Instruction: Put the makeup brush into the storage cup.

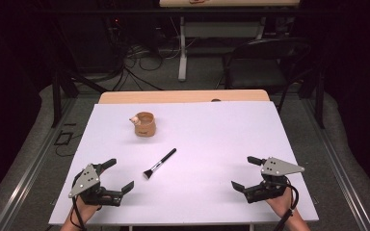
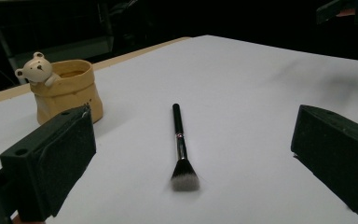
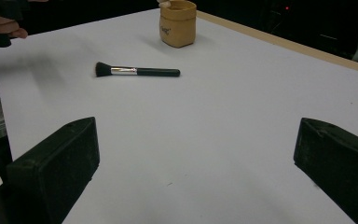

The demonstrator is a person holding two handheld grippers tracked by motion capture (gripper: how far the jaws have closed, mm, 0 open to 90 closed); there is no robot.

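Observation:
A black makeup brush point(image 1: 160, 163) lies flat near the middle of the white table top point(image 1: 212, 130), bristles toward the front left. Behind it stands a tan pot with a small bear on its rim point(image 1: 144, 123). My left gripper point(image 1: 118, 176) rests at the front left, open and empty; in its own view the brush point(image 2: 181, 148) lies between the spread jaws and the pot point(image 2: 67, 88) stands at left. My right gripper point(image 1: 244, 173) sits at the front right, open and empty; its view has the brush point(image 3: 137, 71) and pot point(image 3: 177, 23) farther off.
The white sheet covers a wooden table whose bare edge point(image 1: 183, 96) shows at the back. Beyond it stand a black chair point(image 1: 265, 62), cables on the floor point(image 1: 139, 62) and another table's leg point(image 1: 182, 48). Dark curtains close both sides.

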